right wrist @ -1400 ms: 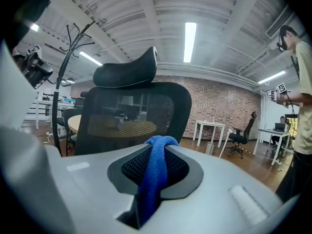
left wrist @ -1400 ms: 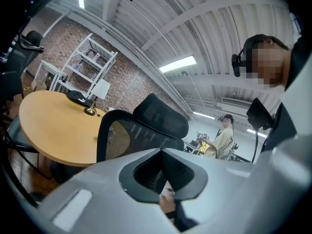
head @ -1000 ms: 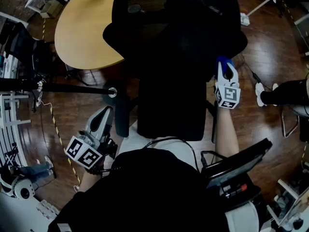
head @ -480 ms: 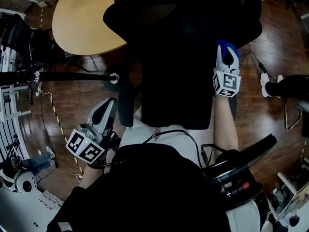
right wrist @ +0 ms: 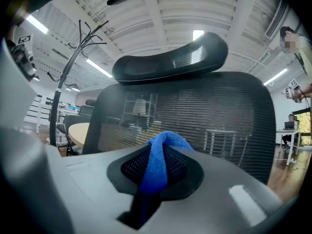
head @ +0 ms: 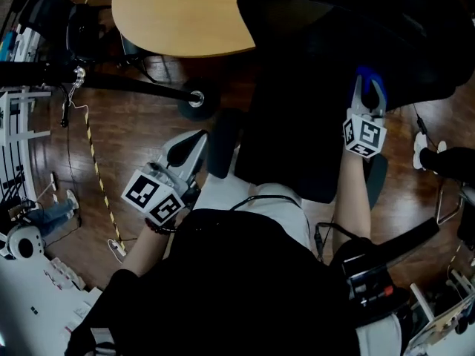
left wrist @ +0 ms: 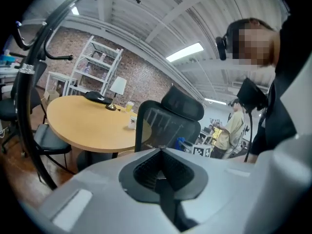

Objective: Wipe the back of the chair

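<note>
Upper right of the head view, right gripper (head: pixel 369 89): its jaws were clamped on a blue cloth (head: pixel 369 76), which bulged out past the tips.
Right arm: the bare forearm (head: pixel 353 191) ran straight up the frame from the person's body along the right edge of the backrest. The marker cube faced the camera.
Chair (head: pixel 297 124): black, it filled the upper middle of the head view. In the right gripper view its mesh back and curved headrest (right wrist: pixel 170 62) stood upright just beyond the cloth.
Cloth and chair back: they were close together, but whether they touched could not be told.
Left gripper (head: pixel 189 147): it sat lower left of centre with its jaws pressed together on nothing. It pointed up and to the right toward the chair's left side, apart from it.
Left arm: it was bent and held close to the torso, in a dark sleeve (head: pixel 133 288).
Table (head: pixel 185 13): its round wooden top lay at the top left of the head view, beyond the chair.
Floor (head: pixel 126 147): dark wood planks showed at the left, under the left gripper.
</note>
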A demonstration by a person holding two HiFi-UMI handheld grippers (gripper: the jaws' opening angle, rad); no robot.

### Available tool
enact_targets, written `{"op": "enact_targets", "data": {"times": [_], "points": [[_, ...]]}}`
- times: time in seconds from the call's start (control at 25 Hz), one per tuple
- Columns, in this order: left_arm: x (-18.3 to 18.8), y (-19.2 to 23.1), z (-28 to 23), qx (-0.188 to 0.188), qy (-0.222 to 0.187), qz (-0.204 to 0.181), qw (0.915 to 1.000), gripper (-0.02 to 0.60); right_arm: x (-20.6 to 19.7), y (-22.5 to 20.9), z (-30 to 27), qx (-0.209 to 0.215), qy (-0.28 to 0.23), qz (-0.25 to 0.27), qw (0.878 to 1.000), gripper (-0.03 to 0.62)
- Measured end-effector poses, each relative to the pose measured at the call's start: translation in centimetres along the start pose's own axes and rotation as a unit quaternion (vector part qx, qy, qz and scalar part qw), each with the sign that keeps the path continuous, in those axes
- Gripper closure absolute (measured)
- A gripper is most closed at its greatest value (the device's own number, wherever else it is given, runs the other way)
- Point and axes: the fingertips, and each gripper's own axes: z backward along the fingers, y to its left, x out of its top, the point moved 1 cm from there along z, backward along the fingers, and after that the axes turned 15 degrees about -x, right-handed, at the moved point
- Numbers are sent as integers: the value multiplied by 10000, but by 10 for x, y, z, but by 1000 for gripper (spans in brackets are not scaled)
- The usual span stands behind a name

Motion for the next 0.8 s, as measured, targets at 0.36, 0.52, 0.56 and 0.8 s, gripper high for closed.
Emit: {"op": "enact_targets", "data": {"times": [0.36, 0.52, 0.56, 0.8], "points": [[-65, 53, -85, -1135, 946, -1078, 9831, 575, -3, 121, -11, 603, 123, 413, 9972, 546], [-93, 56, -111, -1777, 1235, -1104, 9701, 575, 20, 159, -22, 626, 29, 444, 9970, 546], [-101, 56, -115, -1960, 1319, -1058, 9659, 575, 22, 167, -24, 640, 0, 463, 9969, 546], [-142, 38, -115, -2833, 1680, -695, 9416, 575, 39, 219, -26, 688, -560, 212, 9958, 546]]}}
